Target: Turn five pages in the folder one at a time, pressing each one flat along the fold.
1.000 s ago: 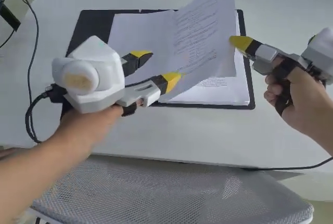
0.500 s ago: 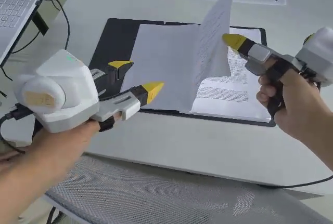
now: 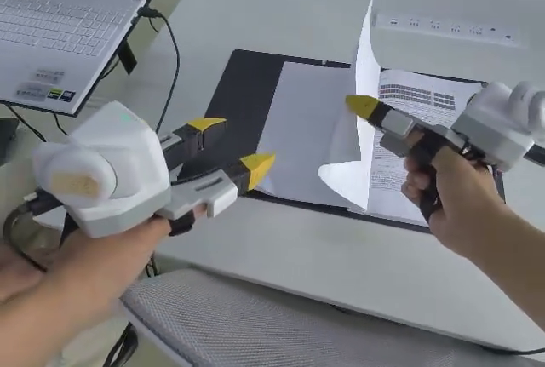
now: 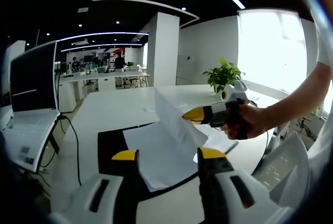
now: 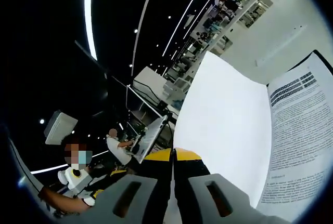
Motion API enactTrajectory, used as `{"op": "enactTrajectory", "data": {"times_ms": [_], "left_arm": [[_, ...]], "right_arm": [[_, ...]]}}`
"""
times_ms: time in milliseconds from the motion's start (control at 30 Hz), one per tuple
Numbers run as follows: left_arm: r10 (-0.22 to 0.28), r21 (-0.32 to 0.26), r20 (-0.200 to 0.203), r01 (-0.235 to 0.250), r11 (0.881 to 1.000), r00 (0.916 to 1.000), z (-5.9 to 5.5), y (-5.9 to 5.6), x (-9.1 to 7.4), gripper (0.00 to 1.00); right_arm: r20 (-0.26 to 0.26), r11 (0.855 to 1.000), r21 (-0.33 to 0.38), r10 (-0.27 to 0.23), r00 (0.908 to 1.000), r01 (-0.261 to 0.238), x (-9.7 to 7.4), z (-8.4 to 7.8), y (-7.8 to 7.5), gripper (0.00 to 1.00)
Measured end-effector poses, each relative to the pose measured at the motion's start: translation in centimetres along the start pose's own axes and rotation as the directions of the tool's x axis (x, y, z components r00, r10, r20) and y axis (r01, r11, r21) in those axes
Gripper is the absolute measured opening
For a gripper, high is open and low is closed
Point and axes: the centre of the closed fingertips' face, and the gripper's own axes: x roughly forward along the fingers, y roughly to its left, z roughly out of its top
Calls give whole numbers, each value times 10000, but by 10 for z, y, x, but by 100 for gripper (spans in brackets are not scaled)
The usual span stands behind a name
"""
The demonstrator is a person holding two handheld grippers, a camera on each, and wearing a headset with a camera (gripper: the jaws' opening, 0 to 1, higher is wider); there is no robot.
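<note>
While my right gripper (image 3: 361,106) pinches one page (image 3: 368,60) upright, the black folder (image 3: 243,86) lies open with its other pages (image 3: 302,129) inside, and my left gripper (image 3: 232,144) hangs with jaws apart.

Printed lines cover the right page (image 3: 419,101) of the folder (image 3: 242,86), all too small to read.

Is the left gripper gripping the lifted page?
No, the left gripper hangs open short of the page, which the right gripper pinches upright.
</note>
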Motion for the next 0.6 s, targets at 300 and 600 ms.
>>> {"op": "enactTrajectory", "data": {"times_ms": [300, 600], "left_arm": [[81, -40, -148, -81, 10000, 9999, -10, 21, -14, 43], [29, -165, -220, -33, 9999, 9998, -20, 31, -19, 43]], "right_arm": [[-655, 9945, -272, -1027, 9926, 1011, 31, -32, -21, 0], [-1165, 9790, -599, -2005, 9727, 1946, 54, -57, -41, 0]]}}
